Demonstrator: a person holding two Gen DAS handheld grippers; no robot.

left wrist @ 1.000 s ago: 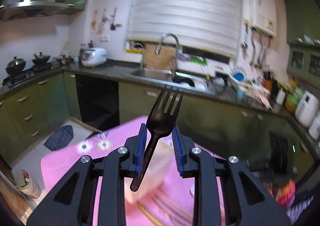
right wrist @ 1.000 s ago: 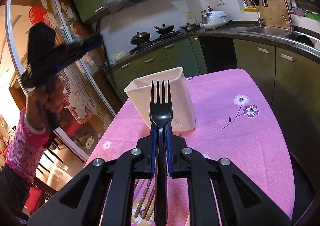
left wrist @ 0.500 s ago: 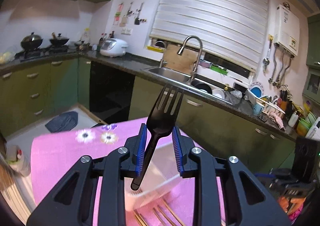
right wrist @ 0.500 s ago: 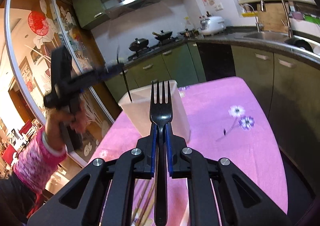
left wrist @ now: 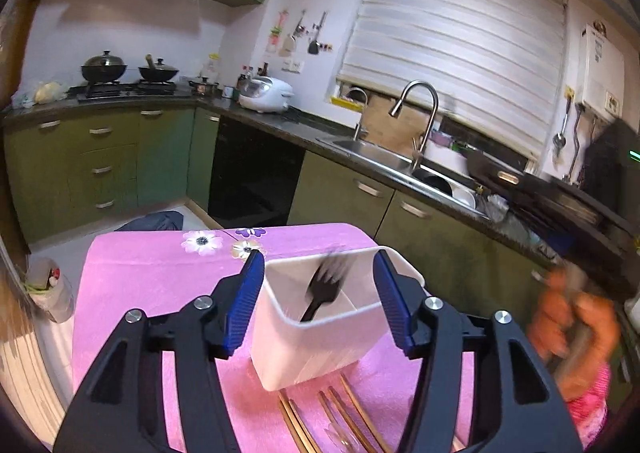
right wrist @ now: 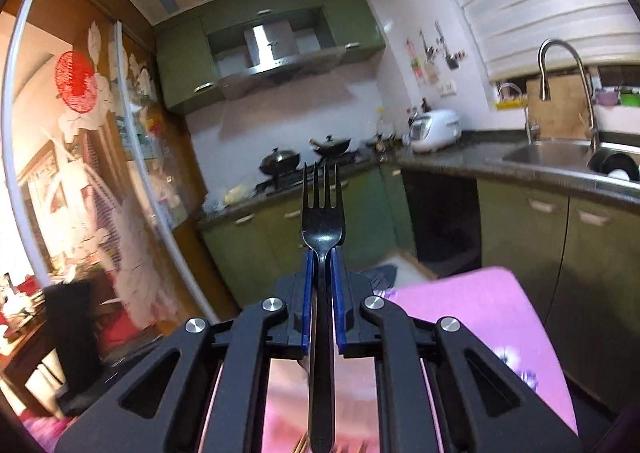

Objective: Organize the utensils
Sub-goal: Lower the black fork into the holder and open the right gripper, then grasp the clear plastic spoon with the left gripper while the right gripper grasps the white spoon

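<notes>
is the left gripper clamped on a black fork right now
No, the left gripper is opening and the black fork sits loose inside the white container.

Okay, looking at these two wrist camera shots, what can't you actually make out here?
- Black fork in the white container, left wrist view: blurred; its lower handle is hidden by the container wall. The left tongs are opening and nothing is between them.
- Gold utensils, left wrist view: cut off by the bottom edge.
- Person's hand, left wrist view: motion-blurred.
- Held fork in the shut right tongs, right wrist view: handle end cut off by the bottom edge.
</notes>
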